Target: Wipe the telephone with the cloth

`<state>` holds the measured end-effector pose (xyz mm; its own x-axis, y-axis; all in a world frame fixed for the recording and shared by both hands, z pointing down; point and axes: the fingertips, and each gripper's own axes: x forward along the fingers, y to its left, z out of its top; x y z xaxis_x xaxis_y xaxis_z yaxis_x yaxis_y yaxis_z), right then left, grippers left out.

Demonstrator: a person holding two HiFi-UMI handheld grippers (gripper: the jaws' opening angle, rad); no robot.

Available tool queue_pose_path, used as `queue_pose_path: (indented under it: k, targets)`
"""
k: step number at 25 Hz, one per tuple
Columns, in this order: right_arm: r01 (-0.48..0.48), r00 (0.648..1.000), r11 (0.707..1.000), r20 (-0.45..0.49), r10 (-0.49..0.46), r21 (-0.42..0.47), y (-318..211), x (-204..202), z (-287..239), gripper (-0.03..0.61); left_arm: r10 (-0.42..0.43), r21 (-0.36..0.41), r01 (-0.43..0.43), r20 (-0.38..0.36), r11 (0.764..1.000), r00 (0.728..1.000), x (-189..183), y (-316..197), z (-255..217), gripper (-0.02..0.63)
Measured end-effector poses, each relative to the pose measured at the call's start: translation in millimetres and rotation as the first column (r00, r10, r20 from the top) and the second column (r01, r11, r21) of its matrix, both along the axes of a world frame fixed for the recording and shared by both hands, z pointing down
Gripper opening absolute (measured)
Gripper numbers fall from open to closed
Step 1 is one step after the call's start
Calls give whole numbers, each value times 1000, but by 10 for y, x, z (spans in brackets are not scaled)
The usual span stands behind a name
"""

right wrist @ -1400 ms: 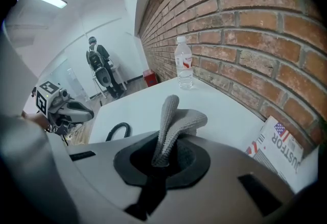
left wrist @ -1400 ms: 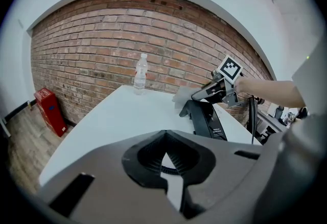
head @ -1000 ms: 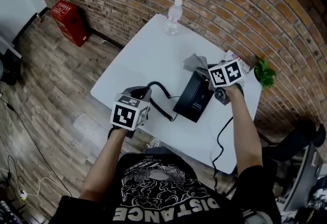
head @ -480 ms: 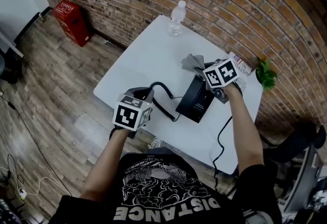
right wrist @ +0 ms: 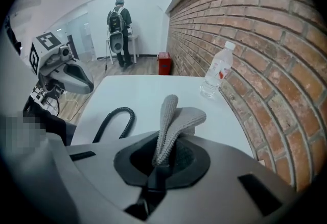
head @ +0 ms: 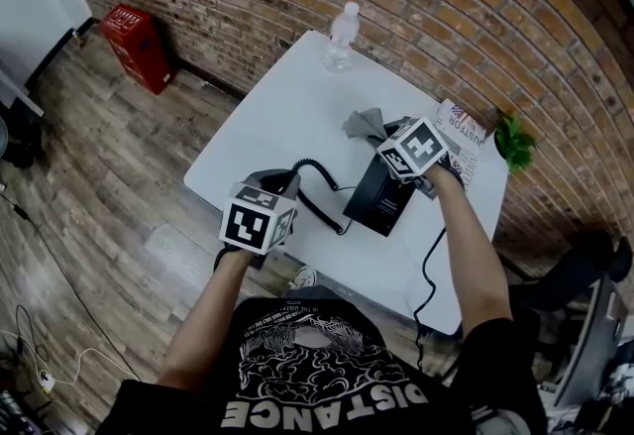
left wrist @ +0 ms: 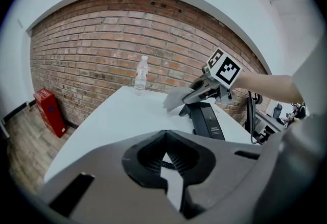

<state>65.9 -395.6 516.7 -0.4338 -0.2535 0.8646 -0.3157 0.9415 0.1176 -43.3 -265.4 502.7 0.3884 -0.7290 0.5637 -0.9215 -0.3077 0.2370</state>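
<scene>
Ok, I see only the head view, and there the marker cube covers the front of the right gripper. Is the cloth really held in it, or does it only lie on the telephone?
Observer: It is held. In the right gripper view, the right gripper is shut on the grey cloth, and a folded end stands up from between the jaws.
Operator: Good. And the other one, does it hold anything?
Observer: No. In the left gripper view, the left gripper has its jaws closed with nothing between them. The coiled cord lies on the table beyond them.
</scene>
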Motion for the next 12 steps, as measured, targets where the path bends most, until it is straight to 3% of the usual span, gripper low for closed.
queue_pose_path:
  k: [12]
  targets:
    - [-38,999,999,-15,38,-33,288,-32,169,11,32,1,-32,-1,999,999,-36,115,-66,5]
